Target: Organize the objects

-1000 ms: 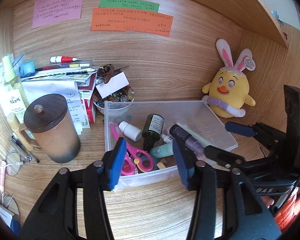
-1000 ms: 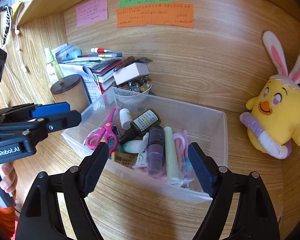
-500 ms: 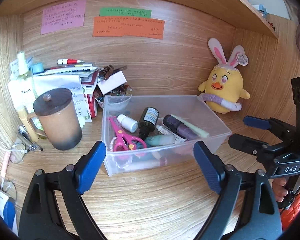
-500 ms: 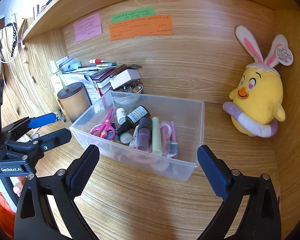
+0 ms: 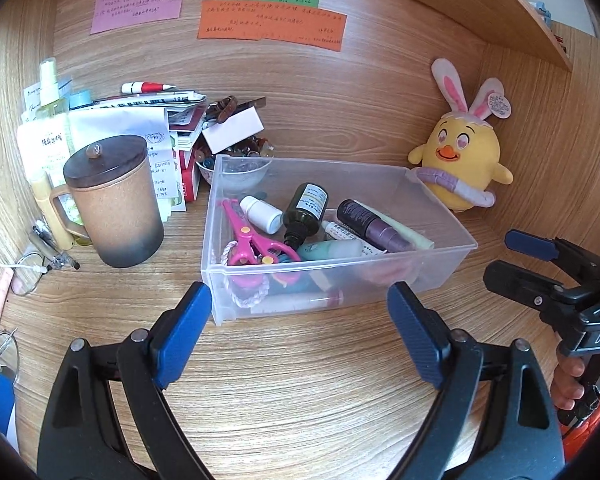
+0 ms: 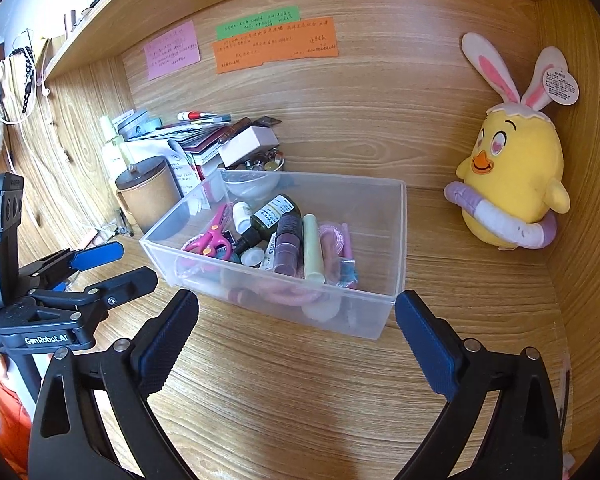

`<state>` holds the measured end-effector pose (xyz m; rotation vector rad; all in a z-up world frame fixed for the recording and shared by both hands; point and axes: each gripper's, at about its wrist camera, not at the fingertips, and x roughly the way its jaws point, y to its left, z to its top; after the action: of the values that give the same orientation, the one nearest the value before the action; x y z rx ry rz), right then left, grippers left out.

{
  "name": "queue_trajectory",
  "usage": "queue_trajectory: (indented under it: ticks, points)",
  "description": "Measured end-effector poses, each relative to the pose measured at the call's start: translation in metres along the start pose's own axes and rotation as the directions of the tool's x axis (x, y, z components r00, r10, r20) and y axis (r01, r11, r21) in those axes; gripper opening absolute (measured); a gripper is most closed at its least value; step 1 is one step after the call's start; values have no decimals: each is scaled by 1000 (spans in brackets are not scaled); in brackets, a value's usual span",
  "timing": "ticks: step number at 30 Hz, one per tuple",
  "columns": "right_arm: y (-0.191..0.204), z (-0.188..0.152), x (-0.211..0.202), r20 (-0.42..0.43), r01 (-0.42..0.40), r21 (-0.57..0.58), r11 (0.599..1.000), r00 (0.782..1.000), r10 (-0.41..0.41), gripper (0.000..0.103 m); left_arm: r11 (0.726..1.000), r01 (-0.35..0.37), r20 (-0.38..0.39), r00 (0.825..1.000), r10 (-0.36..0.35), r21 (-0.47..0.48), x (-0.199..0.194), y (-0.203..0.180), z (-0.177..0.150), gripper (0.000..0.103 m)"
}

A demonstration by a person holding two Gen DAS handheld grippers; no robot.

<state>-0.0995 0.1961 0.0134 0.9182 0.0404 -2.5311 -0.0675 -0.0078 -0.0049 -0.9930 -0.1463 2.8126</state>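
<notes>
Both hand-held grippers have backed off, left hand-held gripper and right hand-held gripper spread wide and empty at 6 o'clock of the clear bin on the table, already loaded, clutter at 10 o'clock seemingly left.

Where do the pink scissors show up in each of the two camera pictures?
Left wrist view: the pink scissors lie in the left part of the clear box, just left of centre.
Right wrist view: the pink scissors lie at the box's left end, left of centre.
Shared landmark: the dark green bottle beside them.
</notes>
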Motion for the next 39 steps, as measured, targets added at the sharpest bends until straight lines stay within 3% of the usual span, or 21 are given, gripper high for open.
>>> queue_trajectory:
  ticks: [39]
  points:
    - [6, 2, -1, 7, -21, -12, 1000, 1000, 21, 98, 999, 33, -3, 999, -33, 23, -2, -6, 0, 95]
